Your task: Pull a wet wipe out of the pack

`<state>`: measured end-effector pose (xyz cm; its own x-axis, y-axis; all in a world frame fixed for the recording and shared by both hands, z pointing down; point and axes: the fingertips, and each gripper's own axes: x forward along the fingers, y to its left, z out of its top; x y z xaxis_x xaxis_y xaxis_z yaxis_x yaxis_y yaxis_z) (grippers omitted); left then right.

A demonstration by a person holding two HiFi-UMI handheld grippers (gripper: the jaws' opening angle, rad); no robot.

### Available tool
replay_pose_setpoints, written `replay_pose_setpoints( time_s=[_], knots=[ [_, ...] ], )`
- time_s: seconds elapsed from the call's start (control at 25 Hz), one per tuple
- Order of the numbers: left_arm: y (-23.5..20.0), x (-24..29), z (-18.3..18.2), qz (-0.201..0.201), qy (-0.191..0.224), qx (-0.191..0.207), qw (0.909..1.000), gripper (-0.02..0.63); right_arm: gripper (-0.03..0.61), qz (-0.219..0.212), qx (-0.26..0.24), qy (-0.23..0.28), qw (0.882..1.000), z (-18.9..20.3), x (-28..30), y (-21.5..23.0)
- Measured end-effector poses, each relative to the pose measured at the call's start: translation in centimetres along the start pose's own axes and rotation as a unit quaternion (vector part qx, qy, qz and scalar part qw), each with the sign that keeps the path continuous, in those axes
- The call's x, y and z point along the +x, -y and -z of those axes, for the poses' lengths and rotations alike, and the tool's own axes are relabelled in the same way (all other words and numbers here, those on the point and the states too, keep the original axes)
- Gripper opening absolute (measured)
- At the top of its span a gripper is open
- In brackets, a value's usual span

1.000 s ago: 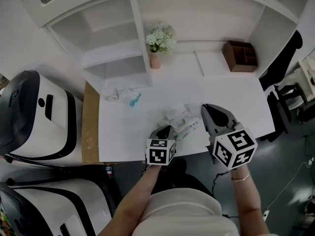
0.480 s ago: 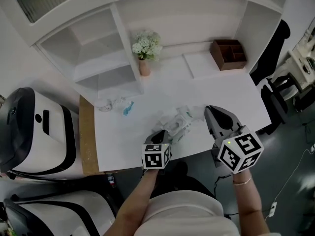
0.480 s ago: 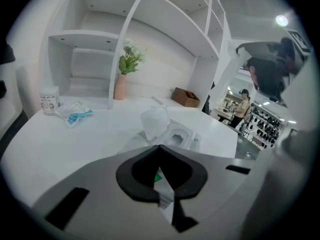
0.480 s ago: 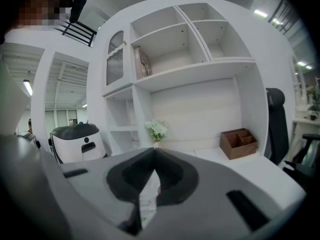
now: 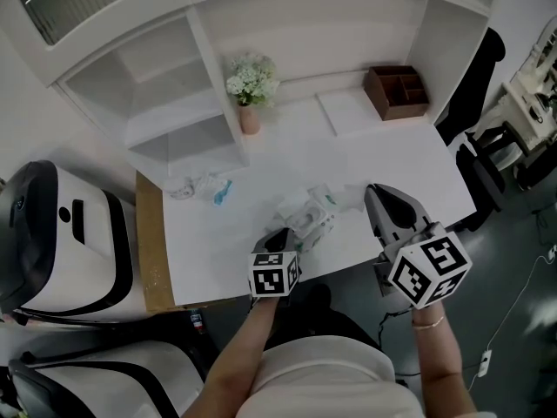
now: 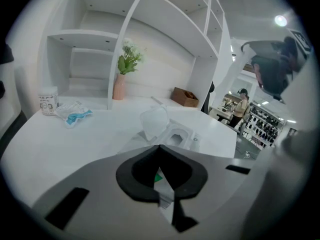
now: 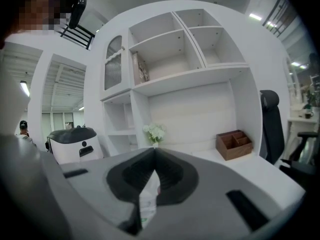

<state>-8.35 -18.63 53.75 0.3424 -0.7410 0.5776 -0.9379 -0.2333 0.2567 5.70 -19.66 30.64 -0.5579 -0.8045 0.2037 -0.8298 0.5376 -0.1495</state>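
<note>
White desk (image 5: pixel 392 146), shelves behind.
- Right gripper (image 7: pixel 154 154): my jaws are closed on a white sheet, by my reading the wipe (image 7: pixel 148 196). Over the last second I lifted it up and away from the pack (image 5: pixel 306 219).
- Left gripper (image 6: pixel 160 148): clamped on the pack's near edge, unmoved.
- Lid (image 6: pixel 154 121): open.
- Judgement: the wipe is drawing out. I cannot tell whether it is free yet.

Two grippers are counted, left gripper (image 5: pixel 283 232) and right gripper (image 5: pixel 374 190); one pack (image 5: pixel 312 216); one vase (image 5: pixel 249 118); one organiser (image 5: pixel 396 92); two machines (image 5: pixel 61 233) at left.
</note>
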Motion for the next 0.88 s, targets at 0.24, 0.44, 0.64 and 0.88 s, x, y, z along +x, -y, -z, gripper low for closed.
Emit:
replay_pose_setpoints(
  time_s=[0.24,0.44,0.64,0.88],
  knots=[
    [0.00,-0.02,0.01,0.001,0.000,0.001,1.0000,-0.006,0.003,0.007,0.003,0.003,1.000,-0.23,-0.28,0.06],
    [0.00,-0.01,-0.07,0.002,0.001,0.001,1.0000,-0.006,0.003,0.008,0.004,0.009,1.000,-0.61,-0.25,-0.10],
    [0.00,-0.06,-0.10,0.002,0.002,0.001,1.0000,-0.006,0.003,0.006,0.001,0.008,1.000,-0.85,-0.29,-0.40],
    [-0.08,-0.14,-0.03,0.001,0.001,0.001,1.0000,-0.006,0.003,0.007,0.001,0.005,1.000,-0.50,-0.38,-0.59]
  ],
)
